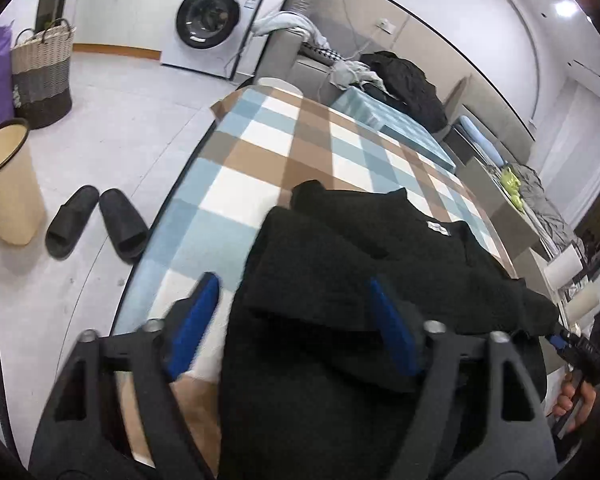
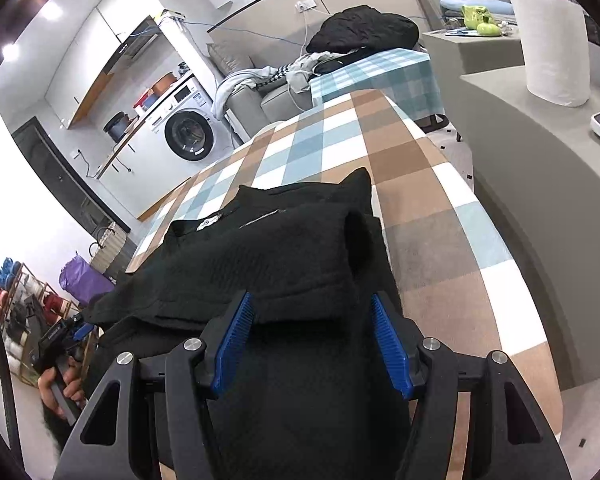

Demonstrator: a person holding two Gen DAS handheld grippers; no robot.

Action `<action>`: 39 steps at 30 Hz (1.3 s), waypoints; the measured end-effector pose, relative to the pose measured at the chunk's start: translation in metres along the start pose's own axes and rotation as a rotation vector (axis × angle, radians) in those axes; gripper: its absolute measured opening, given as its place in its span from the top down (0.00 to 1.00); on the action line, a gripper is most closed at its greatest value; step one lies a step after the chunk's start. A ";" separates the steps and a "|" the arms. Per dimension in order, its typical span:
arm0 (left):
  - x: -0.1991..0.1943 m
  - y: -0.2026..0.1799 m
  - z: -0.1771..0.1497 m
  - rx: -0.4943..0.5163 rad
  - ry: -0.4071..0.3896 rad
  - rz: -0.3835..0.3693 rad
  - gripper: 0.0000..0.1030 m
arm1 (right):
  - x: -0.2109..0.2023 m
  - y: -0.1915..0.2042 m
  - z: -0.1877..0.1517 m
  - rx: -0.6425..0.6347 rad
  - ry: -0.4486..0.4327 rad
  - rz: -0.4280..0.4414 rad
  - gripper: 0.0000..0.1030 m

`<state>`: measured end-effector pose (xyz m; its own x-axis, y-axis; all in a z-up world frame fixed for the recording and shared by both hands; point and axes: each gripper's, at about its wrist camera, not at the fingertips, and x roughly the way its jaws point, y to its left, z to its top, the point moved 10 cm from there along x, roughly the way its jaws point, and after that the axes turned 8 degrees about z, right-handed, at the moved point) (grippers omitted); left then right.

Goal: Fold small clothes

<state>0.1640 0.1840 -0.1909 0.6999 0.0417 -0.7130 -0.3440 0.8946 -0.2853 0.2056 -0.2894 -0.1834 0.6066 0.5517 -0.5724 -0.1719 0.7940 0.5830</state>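
Left claw point(image 1: 296, 312) stands half open over the near edge of the black knit top point(image 1: 340, 260). One blue pad lies against the dark cloth, while the other sits just off it over the checked tablecloth point(image 1: 260, 140), with a strip of bare check between pad and knit. Right claw point(image 2: 312, 336) has a thick fold of the same top filling the space between its jaws, and both blue pads meet the fabric.

The top lies on the near part of the table, one layer turned over another, a small white label point(image 1: 438, 227) showing near its collar. Past it the checked cloth runs bare to the far end of the table.

On the floor beside the table sits a pair of black slippers point(image 1: 96, 220), with a cream bin point(image 1: 8, 184) near them and a woven basket point(image 1: 40, 72) further back. A white washing machine point(image 1: 208, 20) stands against the far wall.
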 end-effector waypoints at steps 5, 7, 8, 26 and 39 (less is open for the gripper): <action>0.011 -0.017 0.005 0.020 0.015 -0.012 0.87 | 0.004 -0.005 0.015 0.049 -0.016 0.048 0.40; 0.010 -0.019 0.010 0.006 0.002 -0.027 0.94 | 0.011 -0.002 0.019 0.055 -0.004 0.075 0.57; 0.009 -0.020 0.012 0.001 -0.004 -0.032 0.94 | 0.013 -0.002 0.020 0.060 -0.003 0.085 0.68; 0.053 -0.029 0.122 -0.040 -0.035 0.015 0.86 | 0.085 -0.028 0.137 0.296 -0.058 0.090 0.85; 0.059 -0.023 0.096 0.047 -0.027 0.072 0.47 | 0.086 -0.033 0.117 0.089 0.012 -0.068 0.47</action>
<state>0.2736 0.2081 -0.1653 0.6914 0.1180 -0.7128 -0.3646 0.9087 -0.2032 0.3548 -0.2975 -0.1842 0.6052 0.5004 -0.6192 -0.0605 0.8044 0.5910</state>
